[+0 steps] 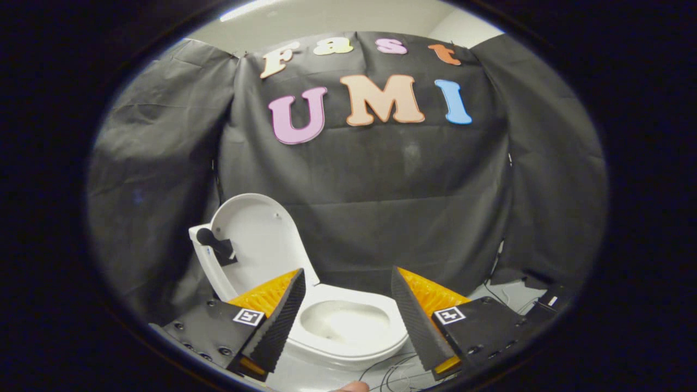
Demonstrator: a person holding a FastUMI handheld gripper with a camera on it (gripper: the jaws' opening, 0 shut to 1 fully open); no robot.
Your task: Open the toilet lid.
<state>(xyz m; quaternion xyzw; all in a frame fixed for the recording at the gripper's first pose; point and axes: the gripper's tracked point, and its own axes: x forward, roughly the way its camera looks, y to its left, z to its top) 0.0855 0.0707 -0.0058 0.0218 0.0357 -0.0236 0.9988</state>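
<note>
Black cloth drapes the booth on every side, and a pale floor runs beneath us with thin dark cables (389,367) trailing across it near our tool

Nearest to us, the two-finger gripper with black ribbed pads on orange wedges (348,321) stands wide apart and holds nothing; its fingers (277,321) frame the bowl without touching it

Just ahead, between and slightly beyond the fingers, sits the small white glossy toilet (348,343), its oval seat ring lying flat and the bowl open to view

Beyond the left finger, the white rounded plastic toilet lid (256,245) already stands upright, leaning back against the white tank (204,261) with its inner face turned toward us; we judge the opening essentially done. A black lever-like fitting (215,244) juts out at the tank's side, just beside the lid

We expect the lid to be light, rigid and smooth, turning freely on its rear hinge, and likely slippery under the pads. Were we to move it, we would take the free rim at its top, far from the hinge, pinching the thin edge. It lies well apart from the fingers now, up and to their left
</note>
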